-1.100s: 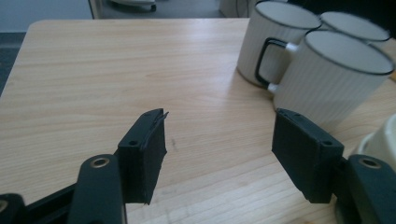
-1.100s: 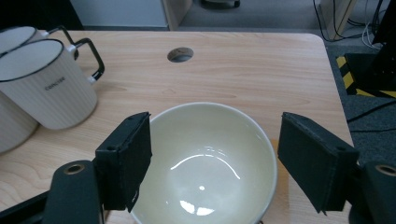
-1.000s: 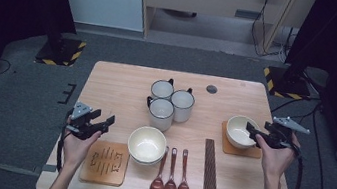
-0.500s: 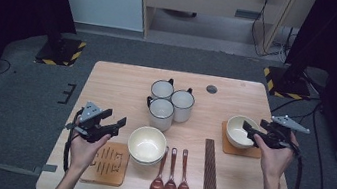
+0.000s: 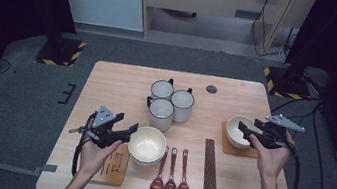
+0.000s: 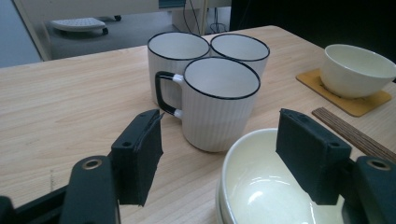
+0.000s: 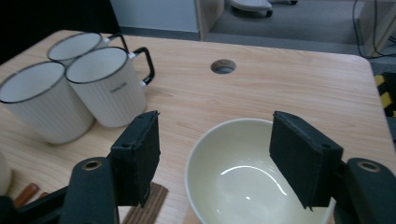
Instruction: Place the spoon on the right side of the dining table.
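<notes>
A cream bowl (image 5: 148, 144) sits at the front middle of the table, seemingly stacked on a second one (image 6: 261, 186). My left gripper (image 5: 131, 130) is open at its left rim (image 6: 219, 126): one jaw hangs over the bowl's inside, the other outside, and neither pad touches. Another cream bowl (image 5: 236, 130) rests on a wooden coaster (image 5: 236, 149) at the right. My right gripper (image 5: 244, 129) is open just above it (image 7: 215, 126). Its jaws have just been closing, with that bowl's (image 7: 243, 186) near rim between them and no pad pressing.
Three white mugs with black rims (image 5: 161, 113) stand clustered behind the front bowl. Three brown spoons (image 5: 170, 186) and dark chopsticks (image 5: 210, 174) lie at the front. A second wooden coaster (image 5: 113, 164) lies under my left hand. A cable hole (image 5: 212, 89) is at the back.
My left gripper has moved right from the table's left edge, past the coaster, up to the front bowl's rim. The right hand has stayed over its bowl.
</notes>
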Motion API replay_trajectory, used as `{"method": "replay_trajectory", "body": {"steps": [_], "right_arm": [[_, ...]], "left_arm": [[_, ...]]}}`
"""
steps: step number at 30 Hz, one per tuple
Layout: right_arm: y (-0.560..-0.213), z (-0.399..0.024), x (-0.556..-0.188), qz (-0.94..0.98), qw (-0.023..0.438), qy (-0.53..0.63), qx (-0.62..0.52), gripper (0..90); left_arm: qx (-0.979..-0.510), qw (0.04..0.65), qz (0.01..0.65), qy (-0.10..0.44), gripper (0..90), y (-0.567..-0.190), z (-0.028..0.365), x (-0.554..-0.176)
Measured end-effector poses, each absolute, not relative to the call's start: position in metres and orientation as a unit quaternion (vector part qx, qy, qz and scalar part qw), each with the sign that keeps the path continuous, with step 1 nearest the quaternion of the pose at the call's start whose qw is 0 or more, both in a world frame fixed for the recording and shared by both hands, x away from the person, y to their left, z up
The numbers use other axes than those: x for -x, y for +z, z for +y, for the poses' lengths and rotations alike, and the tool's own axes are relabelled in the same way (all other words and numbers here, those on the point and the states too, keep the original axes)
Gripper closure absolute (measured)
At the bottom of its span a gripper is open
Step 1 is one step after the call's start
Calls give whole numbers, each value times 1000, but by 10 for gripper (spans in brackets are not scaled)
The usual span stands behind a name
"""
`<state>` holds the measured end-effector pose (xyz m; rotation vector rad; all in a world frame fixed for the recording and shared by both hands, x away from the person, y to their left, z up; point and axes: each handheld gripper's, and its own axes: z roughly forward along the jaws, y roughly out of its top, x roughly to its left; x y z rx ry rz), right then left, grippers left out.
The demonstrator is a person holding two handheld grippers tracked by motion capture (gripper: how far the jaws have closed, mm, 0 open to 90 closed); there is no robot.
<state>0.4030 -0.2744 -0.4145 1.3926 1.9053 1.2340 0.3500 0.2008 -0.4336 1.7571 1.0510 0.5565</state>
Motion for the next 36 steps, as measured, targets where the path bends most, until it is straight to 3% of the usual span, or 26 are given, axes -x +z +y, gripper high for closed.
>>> {"method": "replay_trajectory", "body": {"steps": [36], "right_arm": [[-408, -235, -392, 722, 212, 479, -452, 359]], "left_arm": [[-745, 503, 386, 206, 329, -430, 137, -334]]}}
